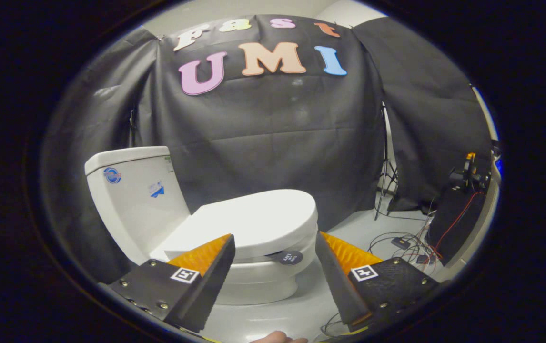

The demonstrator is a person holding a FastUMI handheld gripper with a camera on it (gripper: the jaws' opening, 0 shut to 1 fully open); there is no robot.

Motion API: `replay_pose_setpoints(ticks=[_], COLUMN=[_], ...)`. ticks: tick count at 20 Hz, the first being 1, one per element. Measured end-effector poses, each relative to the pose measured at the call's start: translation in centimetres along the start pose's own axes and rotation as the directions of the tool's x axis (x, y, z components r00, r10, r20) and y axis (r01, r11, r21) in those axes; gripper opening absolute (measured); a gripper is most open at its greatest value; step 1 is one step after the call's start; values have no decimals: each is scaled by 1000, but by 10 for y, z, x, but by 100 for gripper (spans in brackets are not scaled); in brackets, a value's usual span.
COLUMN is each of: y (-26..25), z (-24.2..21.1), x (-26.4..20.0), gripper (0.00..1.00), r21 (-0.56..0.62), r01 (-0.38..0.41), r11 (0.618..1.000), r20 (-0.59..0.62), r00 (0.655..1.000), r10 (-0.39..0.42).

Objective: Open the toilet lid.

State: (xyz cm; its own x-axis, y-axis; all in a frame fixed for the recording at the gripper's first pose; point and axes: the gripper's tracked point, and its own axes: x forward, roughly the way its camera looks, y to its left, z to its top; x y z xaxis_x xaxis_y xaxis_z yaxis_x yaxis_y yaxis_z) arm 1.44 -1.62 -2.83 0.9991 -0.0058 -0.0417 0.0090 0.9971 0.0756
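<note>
Gripper view: toilet lid point(258, 216) down, gripper point(275, 243) jaws apart.

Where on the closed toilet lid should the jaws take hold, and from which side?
Probably at the lid's free front rim, farthest from the tank. The lid lies flat and shut, hinged at the tank end, and its rounded front edge overhangs the bowl, leaving a lip to catch from below. The gripper is open just short of that edge, so come straight in from the front.

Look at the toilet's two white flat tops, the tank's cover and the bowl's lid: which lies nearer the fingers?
The bowl's lid, shut flat just beyond the open gripper. The tank's cover sits higher and farther back against the black cloth.
</note>
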Motion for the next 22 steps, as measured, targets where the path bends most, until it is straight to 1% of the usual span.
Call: replay_pose_setpoints(ticks=[4, 6, 10, 11, 13, 16, 18, 19, 20, 21, 22], y=[-6, -9, -18, -22, -32, -34, -30, -29, -31, -36, -34], z=[-17, -24, -47, -54, -63, -84, -92, -89, -86, -86, -91], x=[21, 32, 56, 64, 75, 84, 86, 89, 93, 95, 103], gripper=[100, 99, 99, 99, 99, 98, 99, 98, 98, 98, 88], r21=[45, 105, 207, 246, 329, 437, 486, 521, 563, 614, 660], r01=[-6, -16, 17, 22, 50, 67, 62, 48, 47, 56, 64], r11=[999, 994, 978, 969, 943, 897, 872, 852, 825, 788, 748], r20=[-45, -65, -111, -122, -126, -145, -148, -127, -106, -107, -119], r00=[999, 998, 994, 992, 992, 989, 989, 992, 994, 994, 993], r10=[8, 23, 6, 9, -8, -3, 12, 22, 15, 12, 20])
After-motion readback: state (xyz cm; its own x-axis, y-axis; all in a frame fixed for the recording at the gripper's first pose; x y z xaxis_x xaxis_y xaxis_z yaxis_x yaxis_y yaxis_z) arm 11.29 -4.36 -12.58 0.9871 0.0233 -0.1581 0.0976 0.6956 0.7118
